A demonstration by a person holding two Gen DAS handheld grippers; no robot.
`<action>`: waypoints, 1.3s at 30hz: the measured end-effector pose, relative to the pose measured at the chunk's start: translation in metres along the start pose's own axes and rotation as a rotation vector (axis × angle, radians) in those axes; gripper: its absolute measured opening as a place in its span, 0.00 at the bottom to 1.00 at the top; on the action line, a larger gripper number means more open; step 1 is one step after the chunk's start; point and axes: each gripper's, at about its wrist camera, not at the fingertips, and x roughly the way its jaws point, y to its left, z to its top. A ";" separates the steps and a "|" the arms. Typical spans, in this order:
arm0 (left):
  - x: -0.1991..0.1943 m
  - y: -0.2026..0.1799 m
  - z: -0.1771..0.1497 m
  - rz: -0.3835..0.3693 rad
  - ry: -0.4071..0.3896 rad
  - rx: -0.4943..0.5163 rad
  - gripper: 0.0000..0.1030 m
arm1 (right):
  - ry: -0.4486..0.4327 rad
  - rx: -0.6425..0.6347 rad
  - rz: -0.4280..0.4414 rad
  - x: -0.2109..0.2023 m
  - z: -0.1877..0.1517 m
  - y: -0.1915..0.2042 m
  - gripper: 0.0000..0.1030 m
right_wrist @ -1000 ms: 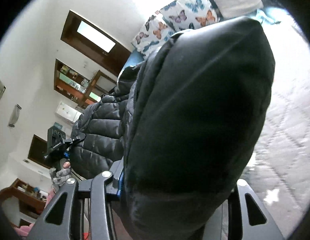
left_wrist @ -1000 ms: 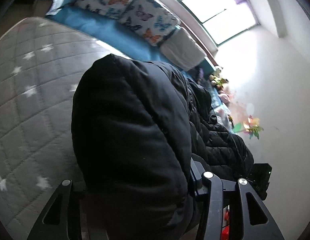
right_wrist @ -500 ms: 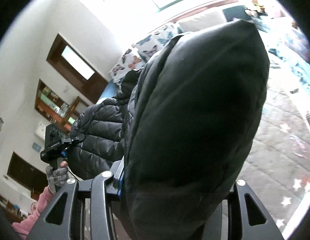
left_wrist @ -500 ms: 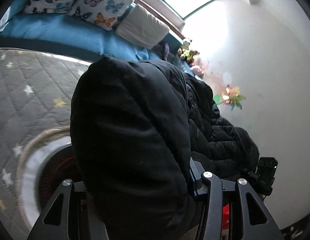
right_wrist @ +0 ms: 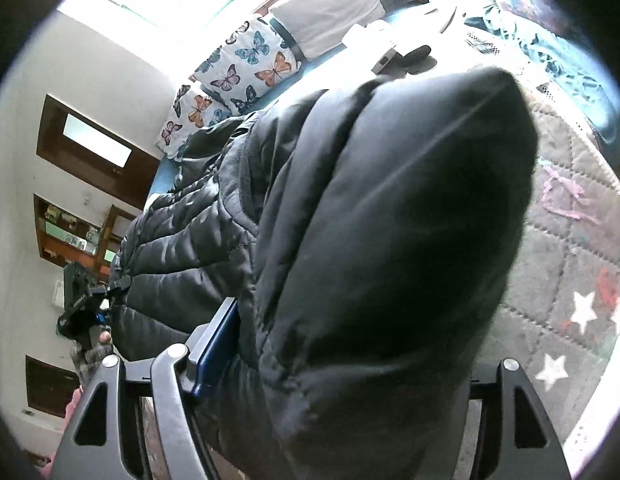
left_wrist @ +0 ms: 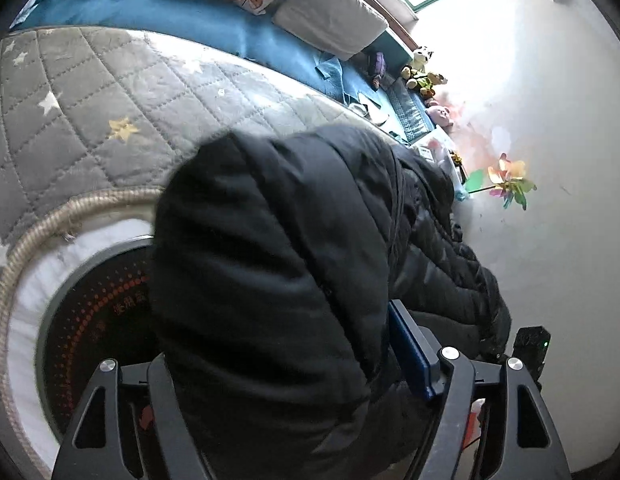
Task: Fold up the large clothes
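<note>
A black puffer jacket (left_wrist: 278, 264) hangs folded between the jaws of my left gripper (left_wrist: 278, 360) and fills most of the left wrist view. Those jaws are opening, and the blue pad (left_wrist: 410, 356) stands just off the fabric. The same jacket (right_wrist: 390, 232) bulges between the jaws of my right gripper (right_wrist: 342, 356), which are also opening, with its blue pad (right_wrist: 216, 344) showing beside the cloth. The jacket stretches between the two grippers above a grey quilted star mat (left_wrist: 90, 92). In the right wrist view a hand holds the other gripper body (right_wrist: 80, 308) at the left.
A round rope-rimmed white cushion with a dark red-dotted disc (left_wrist: 90, 320) lies under the left gripper. Blue bedding (left_wrist: 170, 12), butterfly pillows (right_wrist: 246, 64) and a white pillow (left_wrist: 330, 20) line the far side. Plush toys (left_wrist: 422, 72) and a pinwheel (left_wrist: 510, 184) are by the wall.
Both pairs of jaws have spread wider around the jacket. Both grippers have swung across and lower over the mat, and the round cushion has come further into the left view.
</note>
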 end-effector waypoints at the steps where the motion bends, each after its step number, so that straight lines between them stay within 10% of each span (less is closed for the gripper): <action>1: -0.008 -0.002 0.004 -0.018 -0.015 -0.005 0.77 | 0.001 -0.008 -0.018 -0.012 0.001 -0.009 0.75; 9: -0.081 0.010 0.037 -0.004 -0.110 0.011 0.77 | -0.112 -0.129 -0.296 -0.056 -0.003 0.018 0.75; 16: -0.130 -0.026 0.028 0.037 -0.222 0.142 0.77 | -0.191 -0.234 -0.252 -0.044 0.010 0.060 0.75; 26: -0.056 -0.083 0.018 -0.022 -0.094 0.265 0.71 | -0.130 -0.256 -0.228 0.047 0.039 0.081 0.75; 39: 0.008 -0.044 0.026 -0.027 -0.018 0.178 0.60 | -0.131 -0.265 -0.267 0.060 0.066 0.098 0.67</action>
